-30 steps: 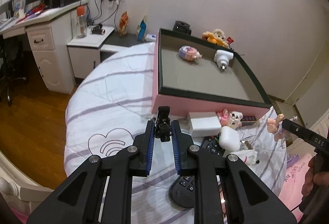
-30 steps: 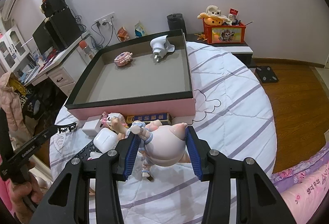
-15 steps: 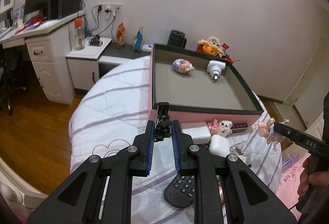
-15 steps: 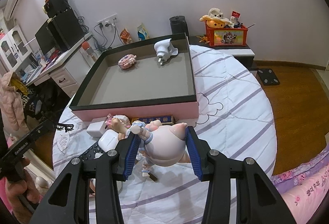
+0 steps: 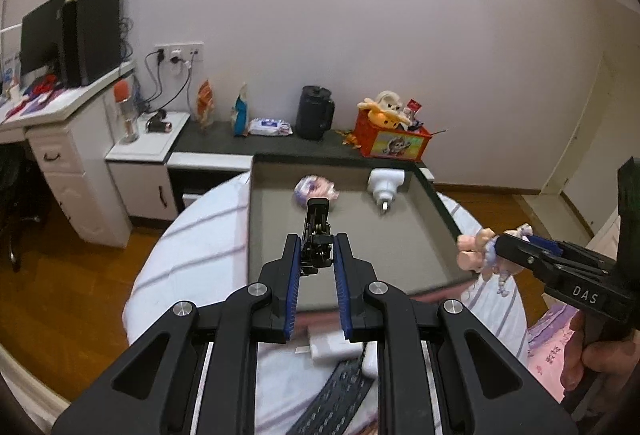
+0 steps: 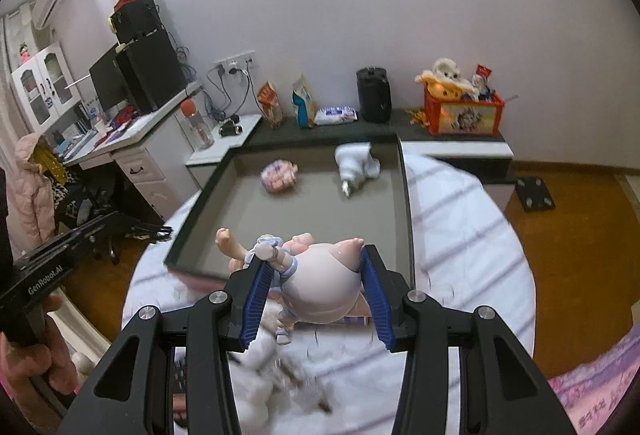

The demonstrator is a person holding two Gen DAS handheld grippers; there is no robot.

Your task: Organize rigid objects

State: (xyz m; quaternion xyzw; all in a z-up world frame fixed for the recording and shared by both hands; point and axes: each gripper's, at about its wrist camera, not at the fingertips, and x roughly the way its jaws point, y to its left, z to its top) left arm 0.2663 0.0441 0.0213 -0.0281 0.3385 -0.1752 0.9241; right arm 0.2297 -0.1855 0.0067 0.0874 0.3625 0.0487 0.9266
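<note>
**Two items carried toward a partly filled tray**

The left gripper (image 5: 317, 255) was clamped on a small black clip (image 5: 317, 235), held above the near part of the tray (image 5: 436, 213). The right gripper (image 6: 316, 277) was clamped on a pale doll figure (image 6: 320, 287), held over the tray's near edge; in the left wrist view the same figure (image 5: 476, 253) appeared beside the tray's right wall. Two things already lay at the far end of the tray: a pink toy (image 6: 279, 176) and a white plug adapter (image 6: 354, 165), set apart from each other. Neither carried item had yet been put down. Judging from the near foreground, more remained on the bed (image 5: 192, 255): a white box (image 5: 326, 343) and a dark remote control (image 5: 340, 391) showed below the left gripper, and blurred white items lay under the right one. The task therefore seemed under way, not near its end.

Legible writing: "DAS" on the right gripper's body (image 5: 585, 296); "GenRobot.AI" on the left gripper's body (image 6: 44, 281). Labels on the far packets and orange box were too small to read.
</note>
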